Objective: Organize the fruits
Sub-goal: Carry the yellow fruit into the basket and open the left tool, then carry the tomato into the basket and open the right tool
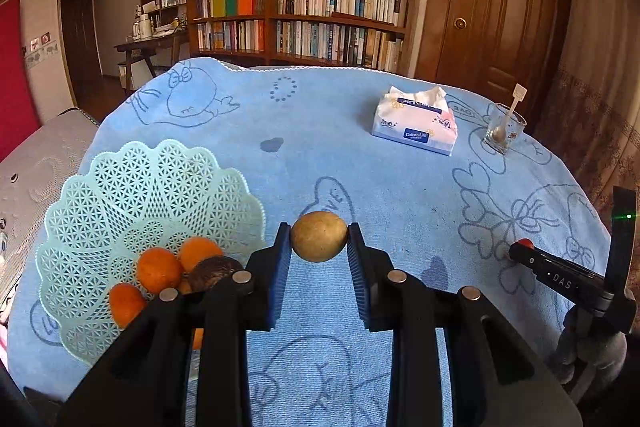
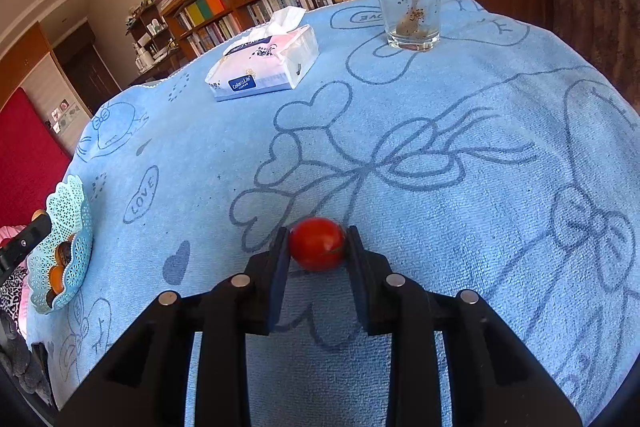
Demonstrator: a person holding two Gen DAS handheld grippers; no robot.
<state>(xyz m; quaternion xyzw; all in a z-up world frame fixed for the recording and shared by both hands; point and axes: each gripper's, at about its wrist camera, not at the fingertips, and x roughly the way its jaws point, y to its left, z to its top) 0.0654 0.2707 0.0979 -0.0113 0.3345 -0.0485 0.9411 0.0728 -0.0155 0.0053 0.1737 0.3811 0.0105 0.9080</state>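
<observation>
Tan-brown fruit (image 1: 319,236) clamped in left gripper (image 1: 319,239), basket (image 1: 120,195) at its nine o'clock; right gripper (image 2: 317,245) pinches red tomato (image 2: 317,244) near cloth (image 2: 400,147); mid-carry, next both drop into basket

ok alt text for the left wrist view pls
The left tongs grip a round tan fruit over a blue cartoon-print cloth. A mint lattice basket of oranges sits to the left; a tissue pack and glass lie beyond.
</observation>
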